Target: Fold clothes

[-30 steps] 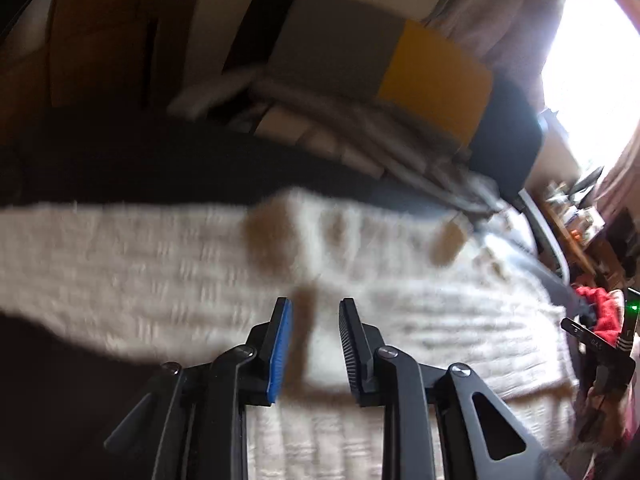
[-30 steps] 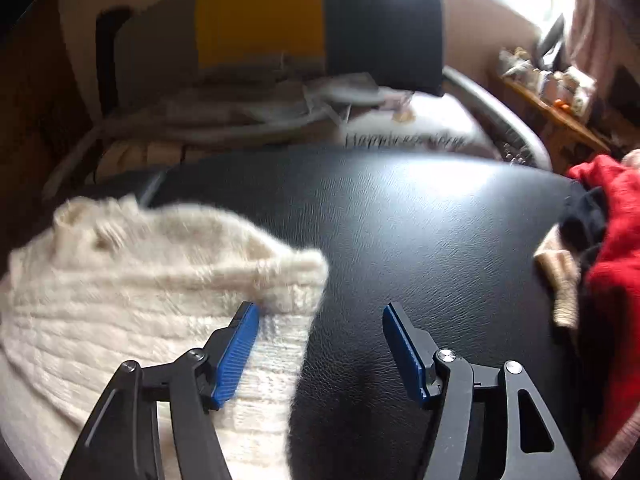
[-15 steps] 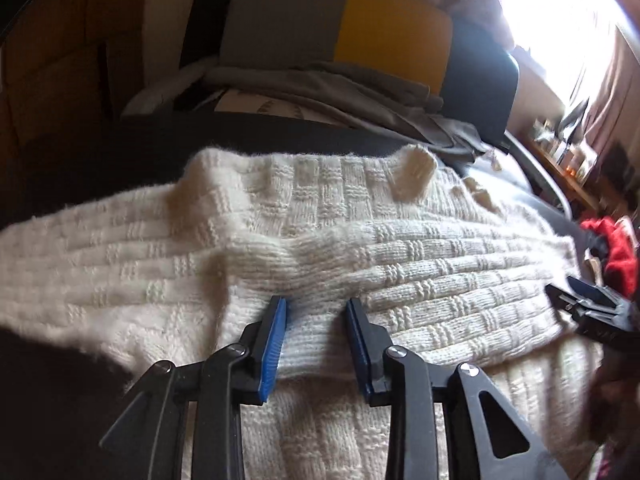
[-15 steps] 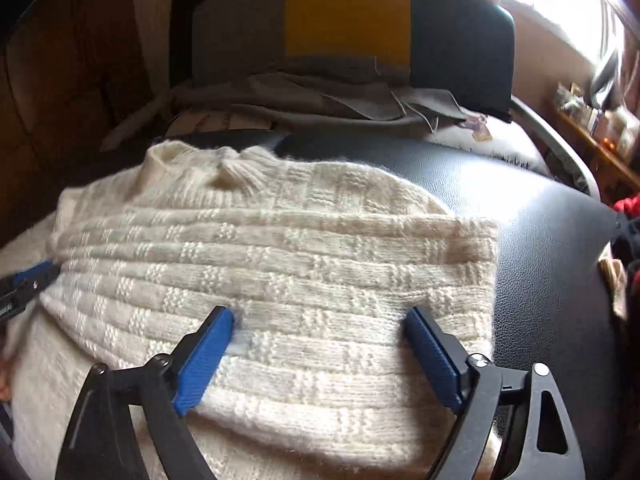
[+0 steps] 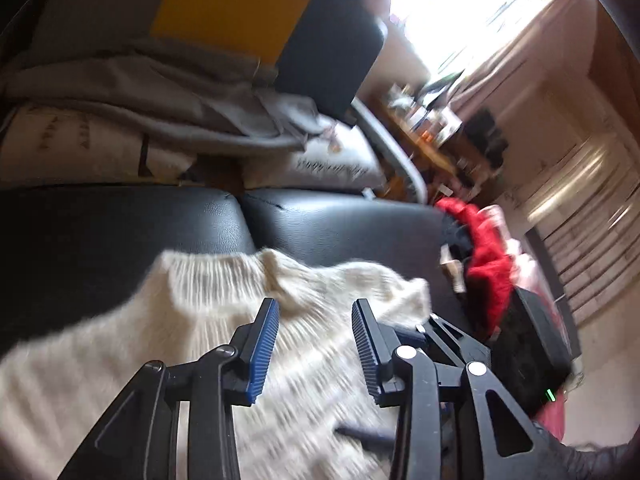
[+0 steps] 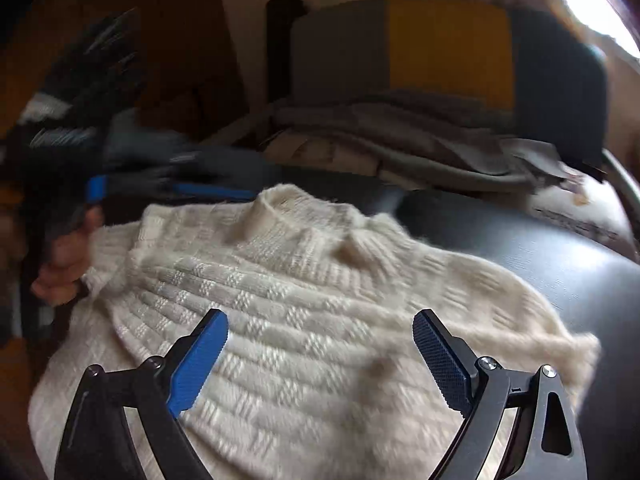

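A cream knitted sweater (image 5: 200, 280) (image 6: 320, 248) lies folded on a black leather surface (image 5: 120, 220) (image 6: 560, 264), collar toward the far side. My left gripper (image 5: 315, 304) hovers over the sweater's right part. Its jaws are opening and the knit lies below them, not pinched. My right gripper (image 6: 320, 316) stands wide over the middle of the sweater, jaws still opening, nothing between the pads. In the right wrist view the left gripper is a blur at the sweater's left edge, with a hand (image 6: 68, 256) under it.
A heap of red and dark clothes (image 5: 488, 256) lies at the right end of the surface. Behind it sit a grey, yellow and dark cushion (image 6: 440, 48), grey cloth (image 6: 400, 132) and a lettered pillow (image 5: 332, 164). A bright window is at top right.
The left gripper let go of the fold it pinched, widened and swung right toward the red heap. The right gripper spread much wider and came over the sweater's middle.
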